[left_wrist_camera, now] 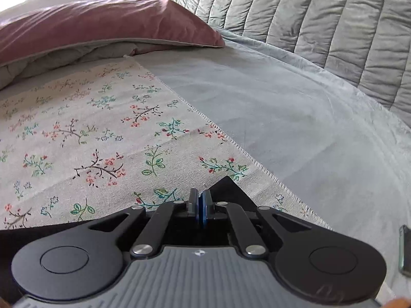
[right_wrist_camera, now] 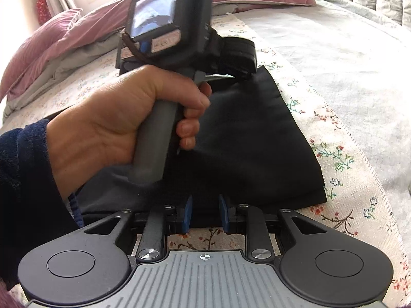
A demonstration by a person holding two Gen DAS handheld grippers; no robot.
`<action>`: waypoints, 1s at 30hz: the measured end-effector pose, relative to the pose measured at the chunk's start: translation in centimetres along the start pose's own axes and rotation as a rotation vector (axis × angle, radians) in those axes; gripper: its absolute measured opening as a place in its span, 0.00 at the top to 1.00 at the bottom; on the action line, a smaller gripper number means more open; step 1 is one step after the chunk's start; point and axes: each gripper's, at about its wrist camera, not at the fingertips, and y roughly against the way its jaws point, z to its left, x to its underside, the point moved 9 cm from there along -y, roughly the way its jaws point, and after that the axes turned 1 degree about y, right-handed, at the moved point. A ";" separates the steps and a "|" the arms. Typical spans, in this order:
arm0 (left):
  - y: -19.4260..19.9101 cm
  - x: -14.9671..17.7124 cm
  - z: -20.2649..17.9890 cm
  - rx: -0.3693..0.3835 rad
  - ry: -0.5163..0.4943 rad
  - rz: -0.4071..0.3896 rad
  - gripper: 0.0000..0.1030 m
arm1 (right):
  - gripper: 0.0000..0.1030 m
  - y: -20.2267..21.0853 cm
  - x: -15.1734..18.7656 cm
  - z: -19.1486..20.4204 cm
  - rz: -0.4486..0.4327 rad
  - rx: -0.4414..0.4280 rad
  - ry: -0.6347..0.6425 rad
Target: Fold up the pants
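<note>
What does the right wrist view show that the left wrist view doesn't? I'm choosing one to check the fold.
Only the right wrist view: most of the black pants, the hand holding the left claw, and the right claw, open at the pants' edge. Only the left: quilted blanket, left claw shut on a pants corner. Both: floral cloth, pink pillow.

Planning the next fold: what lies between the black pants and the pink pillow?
Beyond the black pants lies floral cloth, then a grey blanket edge under the pink pillow; the left wrist view shows it.
</note>
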 end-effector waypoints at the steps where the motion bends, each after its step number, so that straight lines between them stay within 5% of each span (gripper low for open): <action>1: 0.0 -0.1 0.2 0.016 0.015 0.007 0.78 | 0.77 0.0 -0.1 0.0 -0.002 0.001 -0.004; 3: 0.3 -0.3 1.1 0.048 0.094 0.021 0.73 | 0.77 0.2 -0.4 0.0 -0.014 0.005 -0.015; 7: 2.4 -0.6 2.6 0.148 0.222 0.016 0.35 | 0.69 0.4 -0.8 -0.1 -0.030 0.026 -0.026; 13: 8.9 -1.4 6.8 0.163 0.276 -0.041 0.25 | 0.58 0.9 -1.5 0.3 -0.072 0.046 -0.042; 19: 17.0 1.8 16.2 -0.098 0.350 -0.105 0.24 | 0.58 -0.5 -2.6 2.2 -0.066 0.044 -0.013; 24: 22.7 9.0 22.7 -0.284 0.299 -0.036 0.24 | 0.55 -2.5 -3.0 5.1 -0.014 0.029 0.078; 28: 25.9 16.2 27.9 -0.371 0.294 0.102 0.24 | 0.53 -3.6 -2.0 3.9 0.044 0.101 0.103; 30: 28.1 17.8 29.3 -0.365 0.243 0.071 0.24 | 0.53 -3.1 -1.5 2.9 0.048 0.095 0.068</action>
